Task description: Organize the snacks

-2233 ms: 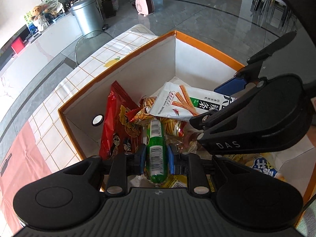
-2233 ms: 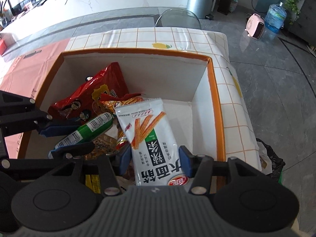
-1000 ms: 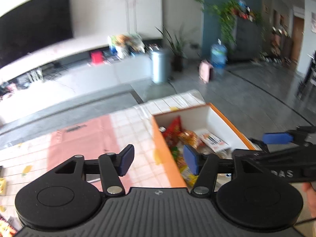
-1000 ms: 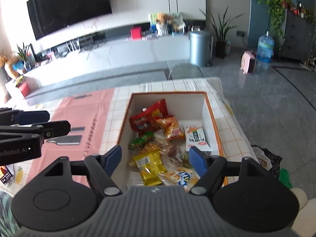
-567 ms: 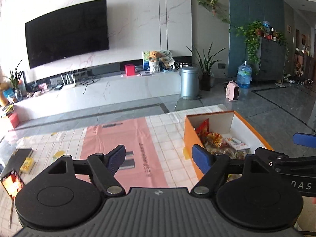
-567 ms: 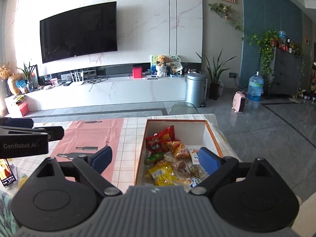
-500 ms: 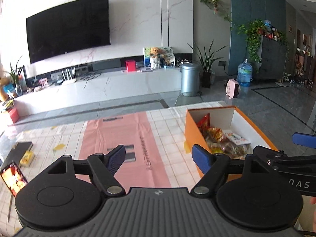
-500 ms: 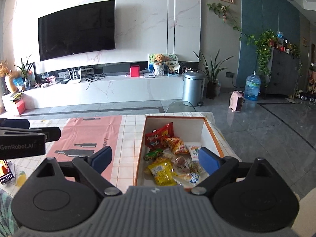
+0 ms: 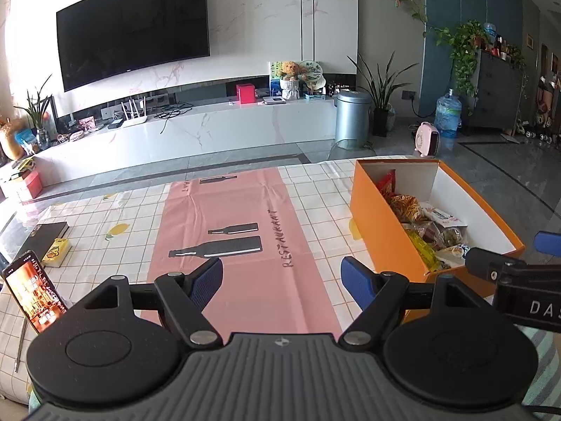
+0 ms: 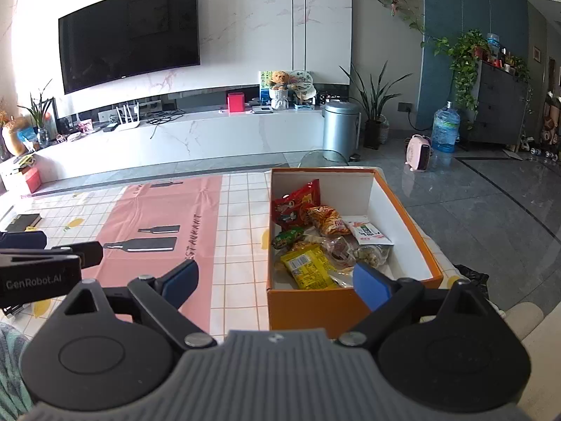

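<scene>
both grippers empty, jaws wide: left gripper (image 9: 281, 279) over pink mat (image 9: 242, 231), right gripper (image 10: 275, 280) at near end of orange box (image 10: 403, 210). snacks (image 10: 315, 242) piled inside box on table (image 10: 242, 210).

Checked tablecloth (image 9: 315, 189) carries pink mat (image 9: 238, 231), orange box (image 10: 336, 301), phone (image 9: 33, 291), book (image 9: 47, 233).

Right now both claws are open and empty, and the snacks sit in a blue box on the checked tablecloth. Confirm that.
Not quite: the box is orange outside, white inside, as the right wrist view shows. Otherwise correct: left claw and right claw are open and empty, and the snacks sit inside it.
</scene>
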`<state>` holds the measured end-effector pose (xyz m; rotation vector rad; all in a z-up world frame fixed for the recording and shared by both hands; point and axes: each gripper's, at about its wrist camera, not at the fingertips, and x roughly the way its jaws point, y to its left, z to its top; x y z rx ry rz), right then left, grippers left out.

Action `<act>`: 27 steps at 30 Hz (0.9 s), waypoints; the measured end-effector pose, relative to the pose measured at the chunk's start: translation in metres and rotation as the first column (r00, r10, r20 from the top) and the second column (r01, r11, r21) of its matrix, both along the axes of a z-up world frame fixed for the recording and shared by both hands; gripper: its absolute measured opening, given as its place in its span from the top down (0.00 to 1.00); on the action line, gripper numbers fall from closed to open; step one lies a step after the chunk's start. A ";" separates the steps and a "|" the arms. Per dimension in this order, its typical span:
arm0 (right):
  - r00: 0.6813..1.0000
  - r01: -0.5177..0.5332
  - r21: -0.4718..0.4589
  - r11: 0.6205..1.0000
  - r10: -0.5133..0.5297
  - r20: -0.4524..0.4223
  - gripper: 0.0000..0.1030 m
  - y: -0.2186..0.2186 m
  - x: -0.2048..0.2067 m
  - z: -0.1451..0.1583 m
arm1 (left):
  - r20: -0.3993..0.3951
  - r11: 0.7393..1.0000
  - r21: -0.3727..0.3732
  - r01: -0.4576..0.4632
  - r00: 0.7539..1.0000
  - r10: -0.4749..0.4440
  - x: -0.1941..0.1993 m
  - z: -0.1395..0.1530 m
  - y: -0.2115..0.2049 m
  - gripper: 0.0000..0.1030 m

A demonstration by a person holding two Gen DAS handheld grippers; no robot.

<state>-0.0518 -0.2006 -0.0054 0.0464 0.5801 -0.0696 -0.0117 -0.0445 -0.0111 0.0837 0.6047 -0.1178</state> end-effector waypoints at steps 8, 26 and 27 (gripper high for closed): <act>1.000 0.008 -0.015 1.000 -0.008 -0.007 0.11 0.004 0.002 -0.003 | -0.024 1.000 0.001 0.006 1.000 -0.006 -0.002 -0.005 0.003 0.13; 1.000 -0.006 -0.026 1.000 0.006 -0.022 0.11 0.005 0.007 -0.008 | -0.053 1.000 -0.002 0.005 0.999 -0.005 -0.003 -0.004 0.001 0.13; 1.000 -0.006 -0.025 1.000 0.005 -0.026 0.11 0.005 0.008 -0.008 | -0.055 1.000 -0.002 0.005 0.998 -0.005 -0.003 -0.004 0.001 0.13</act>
